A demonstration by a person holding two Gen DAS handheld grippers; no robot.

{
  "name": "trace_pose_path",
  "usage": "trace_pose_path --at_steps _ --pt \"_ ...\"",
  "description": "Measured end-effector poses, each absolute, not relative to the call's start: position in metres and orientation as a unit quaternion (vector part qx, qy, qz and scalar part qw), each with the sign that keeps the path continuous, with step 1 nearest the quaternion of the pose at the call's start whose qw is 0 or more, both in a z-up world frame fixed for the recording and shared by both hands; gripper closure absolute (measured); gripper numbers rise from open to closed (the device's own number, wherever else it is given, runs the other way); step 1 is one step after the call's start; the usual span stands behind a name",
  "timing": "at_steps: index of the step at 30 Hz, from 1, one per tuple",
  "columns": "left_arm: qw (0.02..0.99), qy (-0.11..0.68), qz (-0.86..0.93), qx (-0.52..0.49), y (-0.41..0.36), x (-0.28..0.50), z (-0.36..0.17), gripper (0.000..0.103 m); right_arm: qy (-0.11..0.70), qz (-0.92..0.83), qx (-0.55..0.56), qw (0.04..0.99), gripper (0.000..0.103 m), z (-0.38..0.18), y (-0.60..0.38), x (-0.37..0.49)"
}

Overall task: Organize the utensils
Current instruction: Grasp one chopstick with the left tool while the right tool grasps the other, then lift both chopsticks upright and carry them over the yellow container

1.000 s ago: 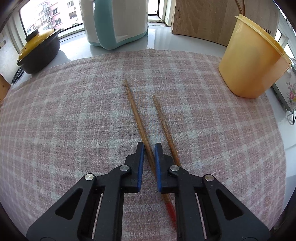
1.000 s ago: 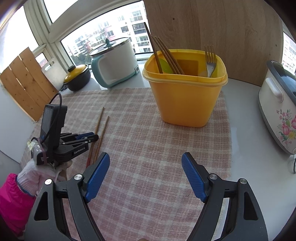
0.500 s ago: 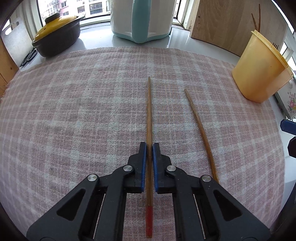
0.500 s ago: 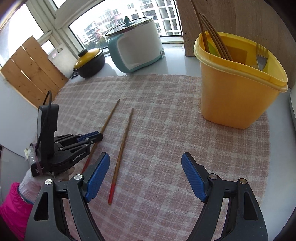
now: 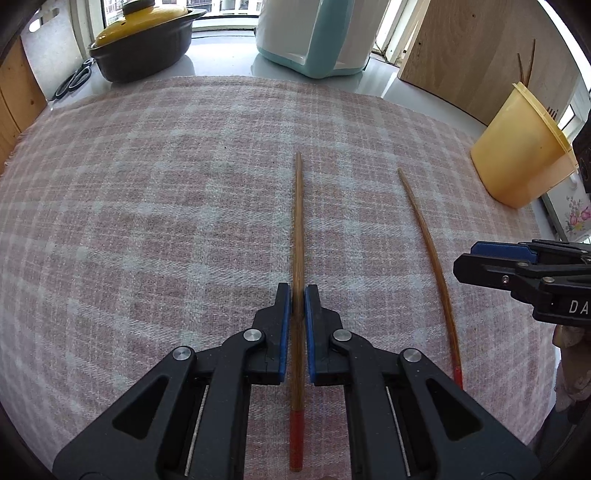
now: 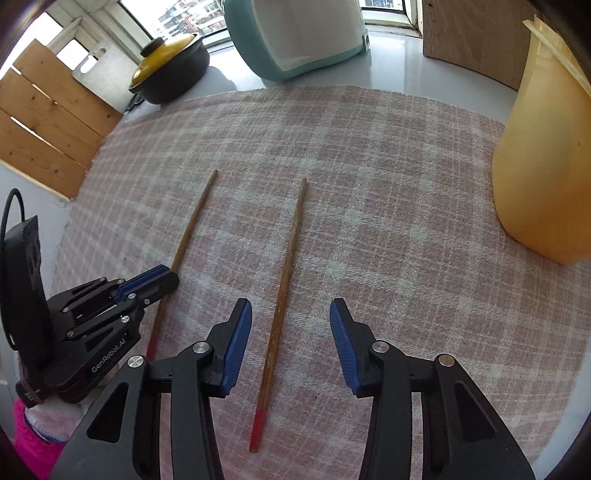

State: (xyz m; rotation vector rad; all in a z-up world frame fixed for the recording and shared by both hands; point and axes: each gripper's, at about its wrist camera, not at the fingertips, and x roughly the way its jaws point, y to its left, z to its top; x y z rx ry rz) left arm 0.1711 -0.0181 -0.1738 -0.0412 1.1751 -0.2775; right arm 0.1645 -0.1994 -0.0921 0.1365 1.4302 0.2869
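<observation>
In the left wrist view, the left gripper has its blue-padded jaws pressed in on a brown wooden chopstick with a red end, which runs straight forward between them; its red end lies behind the fingertips, near the camera, and its bare tip points away over the pink plaid cloth. In the right wrist view, the right gripper is spread wide and holds nothing. A second red-ended wooden chopstick lies flat on the cloth in the gap between its two fingers, touching neither, closer to the left finger. The two chopsticks lie near each other, roughly parallel. Farther off to the right stands the tall yellow plastic utensil holder. Beyond the cloth sit a black pot with a yellow lid and a white-and-teal cooker.
</observation>
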Motion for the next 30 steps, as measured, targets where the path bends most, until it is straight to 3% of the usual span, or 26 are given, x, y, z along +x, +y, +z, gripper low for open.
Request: trace_pose_path --at_steps 11,15,20,21,24,30 --pt "0.81 0.571 -0.134 0.02 -0.033 0.199 -0.174 0.098 0.685 0.106 0.026 0.72 0.075 -0.111 -0.173 0.184" --pt "0.803 0.578 -0.142 0.031 -0.039 0.205 -0.174 0.079 0.689 0.1 0.014 0.718 0.079 -0.113 -0.167 0.188" --pt "0.808 0.57 -0.137 0.06 -0.048 0.209 -0.176 0.077 0.69 0.1 -0.025 0.717 0.091 -0.116 -0.153 0.192" --pt "0.808 0.569 -0.138 0.057 -0.047 0.21 -0.176 0.077 0.69 0.102 -0.027 0.716 0.092 -0.117 -0.152 0.193" --pt "0.81 0.568 -0.135 0.048 -0.042 0.215 -0.177 0.095 0.69 0.106 -0.025 0.716 0.096 -0.118 -0.155 0.193" --pt "0.808 0.573 -0.137 -0.004 -0.023 0.219 -0.176 0.099 0.687 0.114 -0.005 0.718 0.098 -0.118 -0.168 0.192"
